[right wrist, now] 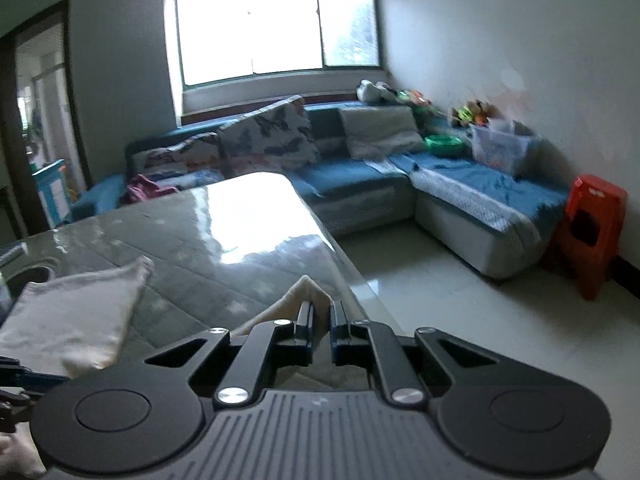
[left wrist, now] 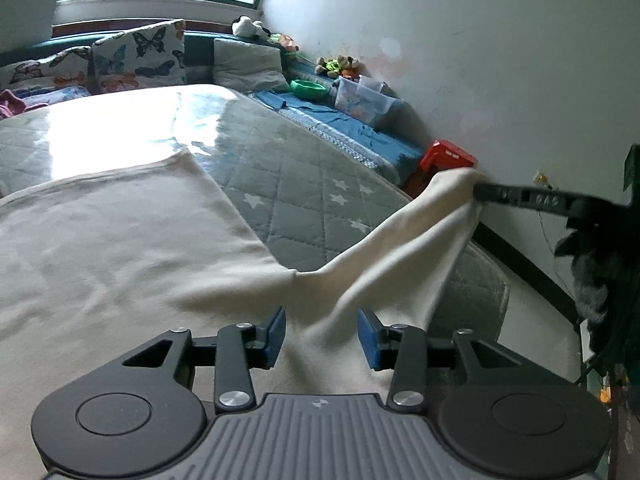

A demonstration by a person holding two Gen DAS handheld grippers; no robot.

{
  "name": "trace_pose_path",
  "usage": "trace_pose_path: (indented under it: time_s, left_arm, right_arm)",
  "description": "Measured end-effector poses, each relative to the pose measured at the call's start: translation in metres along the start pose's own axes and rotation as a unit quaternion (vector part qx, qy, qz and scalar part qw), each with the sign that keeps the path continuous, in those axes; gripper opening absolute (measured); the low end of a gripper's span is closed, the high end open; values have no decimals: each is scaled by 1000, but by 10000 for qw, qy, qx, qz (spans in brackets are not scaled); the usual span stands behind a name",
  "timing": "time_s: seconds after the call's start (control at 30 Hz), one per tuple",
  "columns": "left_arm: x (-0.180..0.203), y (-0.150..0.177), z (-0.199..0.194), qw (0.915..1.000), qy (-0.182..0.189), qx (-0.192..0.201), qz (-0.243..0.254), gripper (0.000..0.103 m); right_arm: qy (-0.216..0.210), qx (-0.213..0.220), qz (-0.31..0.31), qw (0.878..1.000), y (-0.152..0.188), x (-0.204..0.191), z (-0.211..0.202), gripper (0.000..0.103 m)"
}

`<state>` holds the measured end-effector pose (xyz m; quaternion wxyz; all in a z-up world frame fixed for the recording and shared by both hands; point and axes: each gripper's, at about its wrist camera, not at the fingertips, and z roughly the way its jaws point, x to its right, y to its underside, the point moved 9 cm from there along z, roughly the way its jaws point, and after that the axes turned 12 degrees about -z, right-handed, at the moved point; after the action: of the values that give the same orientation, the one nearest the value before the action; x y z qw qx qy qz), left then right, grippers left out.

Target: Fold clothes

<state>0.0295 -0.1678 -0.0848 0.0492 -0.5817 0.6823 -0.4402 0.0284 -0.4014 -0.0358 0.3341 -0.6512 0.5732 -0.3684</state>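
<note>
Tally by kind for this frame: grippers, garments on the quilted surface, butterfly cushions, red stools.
Grippers: 2, left gripper, right gripper
Cream garment: 1
Butterfly cushions: 2
Red stool: 1
Total: 6

Black tool (left wrist: pixel 321 334), blue pads (left wrist: pixel 276 334), silver screws.

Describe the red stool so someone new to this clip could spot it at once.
Start at the blue L-shaped sofa under the window and follow its right arm along the white wall. Just past its end stands the red stool, the only bright red plastic piece on the floor.
</note>
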Motion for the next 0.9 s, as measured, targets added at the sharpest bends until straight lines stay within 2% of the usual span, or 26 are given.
trace_pose_path:
  time_s: [0.23,0.43,0.57,0.67,0.9]
  left_arm:
    - [-30,10,-45,9992,-274,257,-168,46]
    - [-60,23,-85,9960,-562,542,-432,48]
    - [-80,33,-111,9919,-698,772,-723,48]
    - [-92,40,-129,9885,-782,926,-905,48]
    - [-113,57,-154,9817,-955,1076,-1251,48]
  right_arm:
    - [-669,524,-492,9952,-57,-48,-31,7]
    - [-1489,869,-1170,9780,-95,-122,-51,7]
    - [-2122,852,-1721,9582,-101,-188,-53,7]
    - [-2607,720,-2105,9394,-93,-240,-50,7]
    - [-3533,147,-2803,8924,-44,-340,-43,7]
